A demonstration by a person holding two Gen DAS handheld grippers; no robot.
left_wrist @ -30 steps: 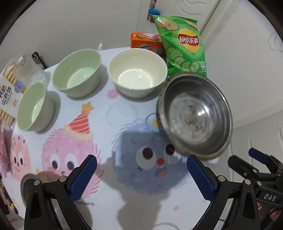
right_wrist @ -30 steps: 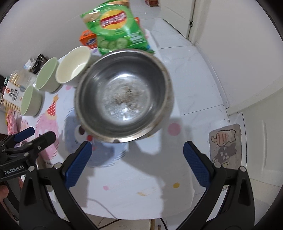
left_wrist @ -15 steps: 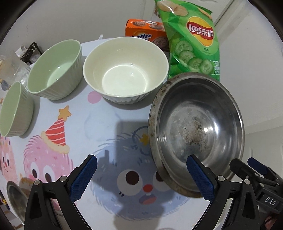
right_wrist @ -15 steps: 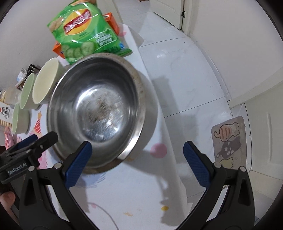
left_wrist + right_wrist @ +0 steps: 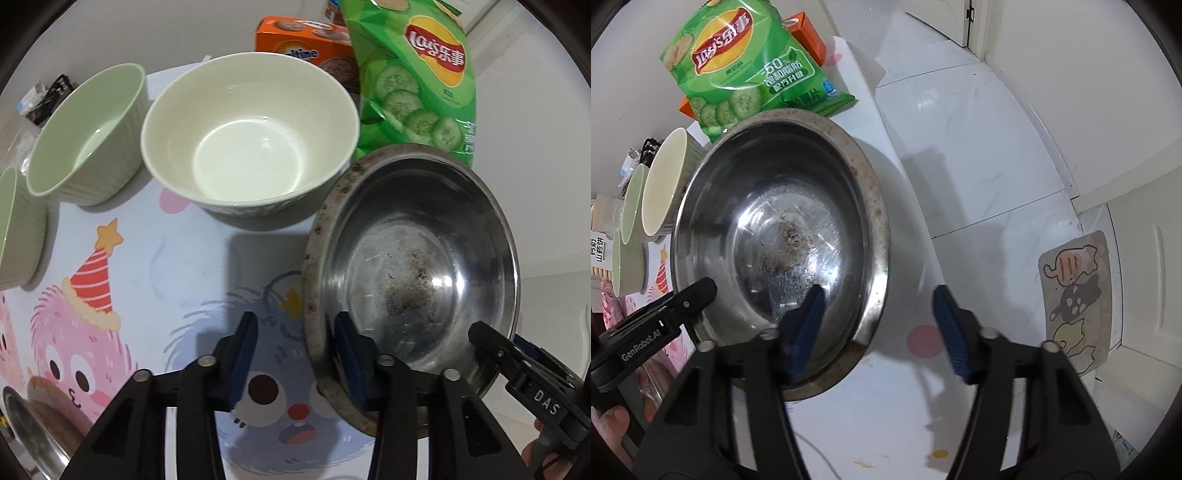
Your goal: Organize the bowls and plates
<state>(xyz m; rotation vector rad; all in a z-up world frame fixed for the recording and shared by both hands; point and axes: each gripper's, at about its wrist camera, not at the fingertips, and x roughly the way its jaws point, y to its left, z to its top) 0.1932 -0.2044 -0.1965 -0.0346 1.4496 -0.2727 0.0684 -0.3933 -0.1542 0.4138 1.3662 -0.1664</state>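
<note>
While closing, both claws straddle bowl rim [image 5: 314, 295]

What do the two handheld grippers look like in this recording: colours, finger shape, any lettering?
Both are black plastic frames with silver rivets. The left gripper and right gripper each carry two flat fingers faced with blue ribbed pads. Seen from the opposite camera, white lettering reads "DAS" on the right one and "GenRobot.AI" on the left. No cables or sleeves show.

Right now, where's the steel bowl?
The steel bowl sits at the table's right edge, just in front of the chips bag and right of the cream bowl. Both grippers straddle its near rim, one on either side.
</note>
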